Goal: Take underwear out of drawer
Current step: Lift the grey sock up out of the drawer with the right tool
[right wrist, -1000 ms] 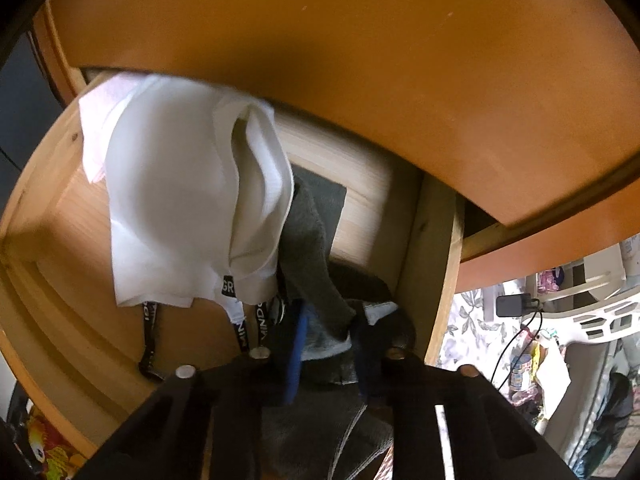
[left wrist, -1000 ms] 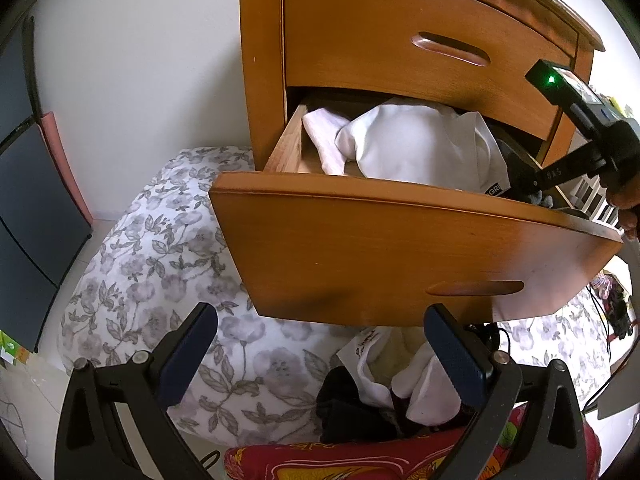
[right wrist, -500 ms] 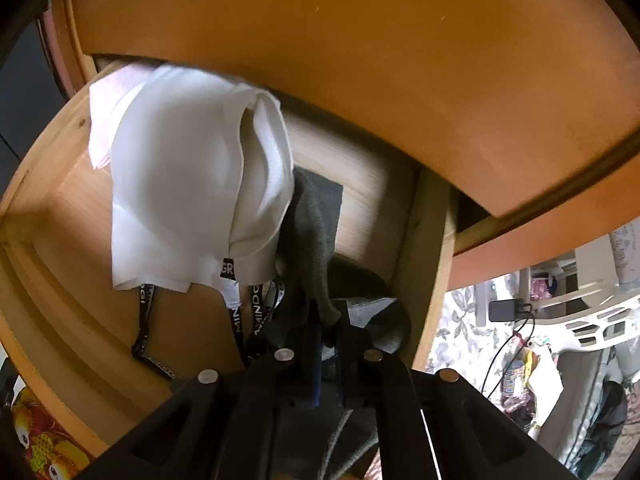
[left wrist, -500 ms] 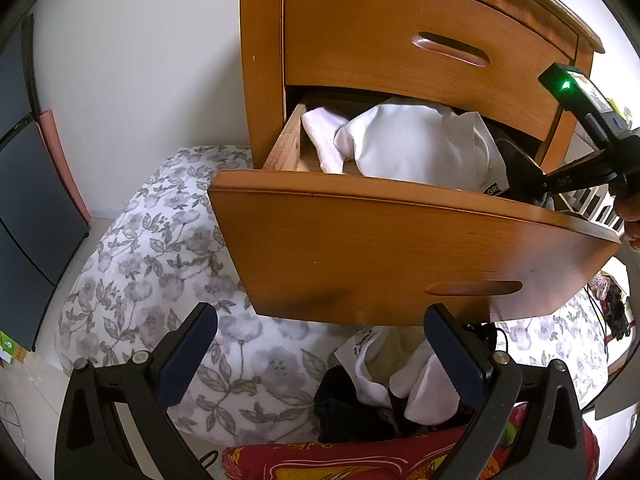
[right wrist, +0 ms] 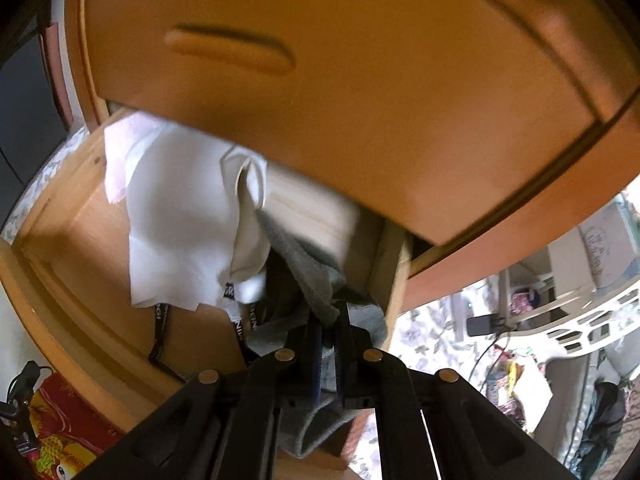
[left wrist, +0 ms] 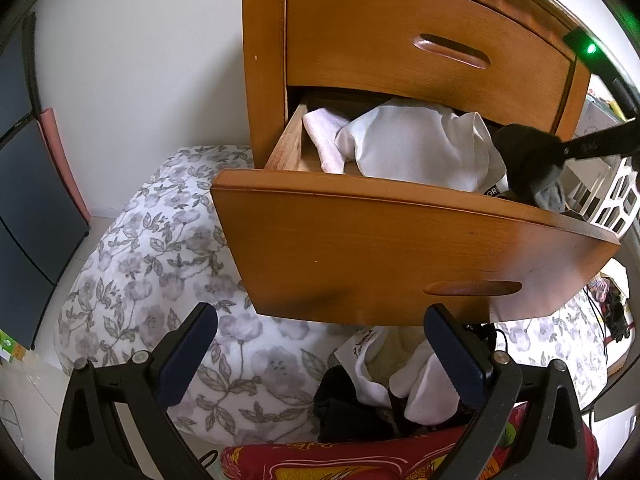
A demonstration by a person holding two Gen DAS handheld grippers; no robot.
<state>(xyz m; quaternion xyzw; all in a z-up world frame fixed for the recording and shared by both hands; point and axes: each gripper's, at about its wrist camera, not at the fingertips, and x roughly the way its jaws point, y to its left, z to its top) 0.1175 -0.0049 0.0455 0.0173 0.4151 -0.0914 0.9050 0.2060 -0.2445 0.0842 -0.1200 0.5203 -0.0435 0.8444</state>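
Inside the pulled-out wooden drawer [left wrist: 400, 248], toward its right end at about three o'clock in the left wrist view, the right gripper [right wrist: 329, 334] has its jaws pressed together on a fold of grey underwear [right wrist: 316, 280]. In the right wrist view the grey fabric runs up from between the pads toward eleven o'clock and also hangs below them, bunched against the drawer's right side wall. In the left wrist view the same garment [left wrist: 528, 168] shows as a dark lump at the drawer's right corner, with the black arm of the right gripper [left wrist: 560, 151] reaching in from three o'clock.

Beside the grey underwear, toward nine o'clock, a white garment [left wrist: 416, 148] is piled in the drawer; its black lettered waistband [right wrist: 236, 312] trails over the drawer floor just beside the gripper's pads. A pale pink folded cloth [left wrist: 324, 136] lies at the drawer's left end, touching the white garment.

Above the open drawer sits a closed upper drawer [left wrist: 424, 40] with a carved slot handle.

At six o'clock in the left wrist view the left gripper [left wrist: 320, 356] hangs below the drawer front with its blue-padded jaws wide apart and nothing between them. Under it lie a floral-print bedcover [left wrist: 160, 248], a heap of white and black clothes [left wrist: 384, 392] and a red patterned cloth [left wrist: 320, 460]. A white plastic basket [right wrist: 580, 320] stands at three o'clock.
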